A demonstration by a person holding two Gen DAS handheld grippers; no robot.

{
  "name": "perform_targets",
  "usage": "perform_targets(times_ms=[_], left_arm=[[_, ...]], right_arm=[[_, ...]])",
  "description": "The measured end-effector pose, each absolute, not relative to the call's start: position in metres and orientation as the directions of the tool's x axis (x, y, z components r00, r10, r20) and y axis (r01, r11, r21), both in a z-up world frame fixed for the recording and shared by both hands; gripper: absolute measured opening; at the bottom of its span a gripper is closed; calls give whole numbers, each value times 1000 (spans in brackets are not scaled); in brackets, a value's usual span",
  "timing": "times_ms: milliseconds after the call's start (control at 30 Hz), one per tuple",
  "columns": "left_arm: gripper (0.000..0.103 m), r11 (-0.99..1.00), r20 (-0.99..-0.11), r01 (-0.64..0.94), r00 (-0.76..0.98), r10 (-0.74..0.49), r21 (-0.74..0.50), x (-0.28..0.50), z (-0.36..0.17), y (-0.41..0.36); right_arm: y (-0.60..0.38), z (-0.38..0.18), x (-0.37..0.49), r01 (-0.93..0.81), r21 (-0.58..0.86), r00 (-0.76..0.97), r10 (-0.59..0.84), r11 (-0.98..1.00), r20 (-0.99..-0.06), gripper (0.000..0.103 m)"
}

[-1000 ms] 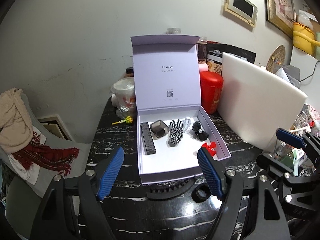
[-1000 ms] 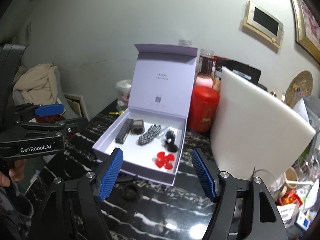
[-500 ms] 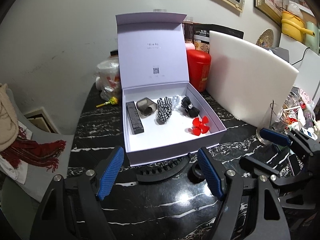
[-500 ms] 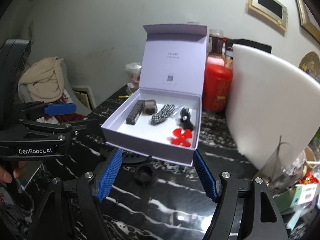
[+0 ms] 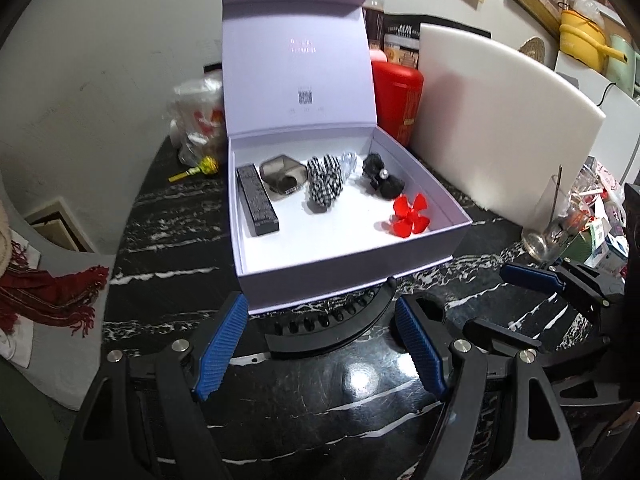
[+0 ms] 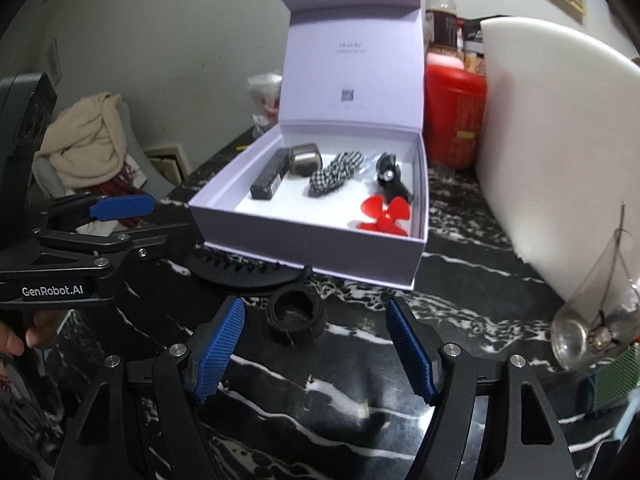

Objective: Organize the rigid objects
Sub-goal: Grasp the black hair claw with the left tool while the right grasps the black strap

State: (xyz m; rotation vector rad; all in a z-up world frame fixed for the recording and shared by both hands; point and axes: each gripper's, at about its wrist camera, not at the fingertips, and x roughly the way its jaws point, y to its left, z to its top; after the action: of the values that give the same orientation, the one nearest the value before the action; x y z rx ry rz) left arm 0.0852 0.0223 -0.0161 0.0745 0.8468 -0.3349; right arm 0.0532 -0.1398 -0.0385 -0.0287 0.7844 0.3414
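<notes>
1. The lilac box stands on the black marbled worktop with its lid upright at the back.
2. Inside it, from left to right in the left wrist view, lie a dark bar, a grey case, a checked bow, a clear clip, a black clip and a red flower clip.
3. A black curved comb lies on the worktop just in front of the box's front wall; whether it touches the wall cannot be told.
4. A black ring sits on the worktop beside the comb's right end.
5. The left gripper hangs low over the worktop with its blue fingers spread wide, the comb between them, gripping nothing.
6. The right gripper also has its fingers spread apart and empty, with the ring just ahead between them.
7. A red canister and a white board stand right of the box, and an empty glass stands nearer on that side.
</notes>
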Motion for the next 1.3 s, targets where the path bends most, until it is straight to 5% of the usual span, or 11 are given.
perform_targets(times_ms=[567,933,1167,1300], left_arm=[[76,925,-822,369,497,-278,-89,121,-64,19],[76,888,-813,416,436,-385,-198,137,-71,13],[76,880,-812,446,446,-376,-162,130,-71,4],[66,874,-817,478,467,-339,-89,118,-73,-8]], right_arm=[[-121,-81,85,-355,99,547,293,929,-785,74],[-137,-83,87,-339,119,537,296,933,-790,47],[-144,-84,81,-319,130,541,293,939,-788,41],[-147,-83,80,-311,132,551,292,941,-782,37]])
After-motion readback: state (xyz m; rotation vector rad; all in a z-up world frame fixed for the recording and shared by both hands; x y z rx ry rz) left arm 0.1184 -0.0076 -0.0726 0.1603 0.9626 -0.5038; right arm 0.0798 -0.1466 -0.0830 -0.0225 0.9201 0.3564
